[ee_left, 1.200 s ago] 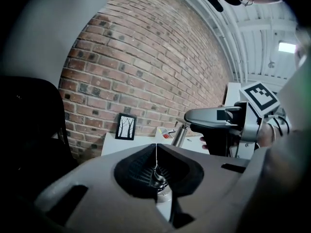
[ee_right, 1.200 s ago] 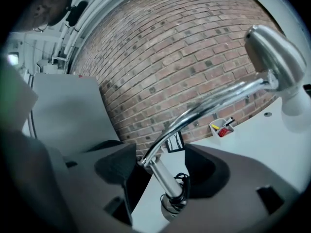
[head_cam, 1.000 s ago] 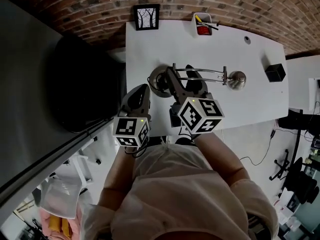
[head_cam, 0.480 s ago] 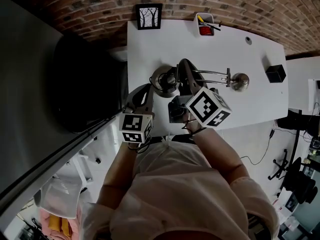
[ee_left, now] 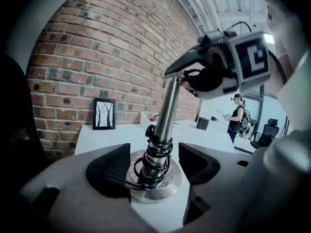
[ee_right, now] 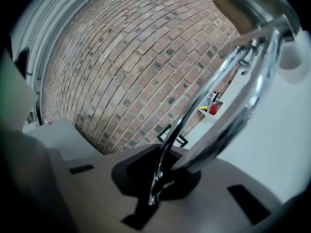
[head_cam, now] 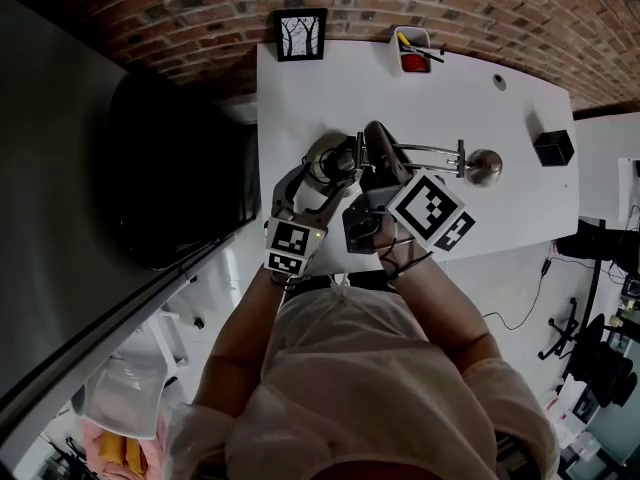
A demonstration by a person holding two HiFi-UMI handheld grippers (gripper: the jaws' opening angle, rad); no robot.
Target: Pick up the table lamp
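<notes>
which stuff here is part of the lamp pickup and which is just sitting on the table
In the job: lamp; right gripper, jaws shut on its arm; left gripper, jaws opening either side of its stem.
Lying about: picture frame, pen cup, black box.

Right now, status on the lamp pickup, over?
Right tool shut on table lamp arm. Left tool opening around its base, not touching. Lamp on desk, nothing blocking.

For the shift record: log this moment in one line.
right gripper: shut on table lamp's arm | left gripper: jaws opening, either side of post, no contact | base: on table
</notes>
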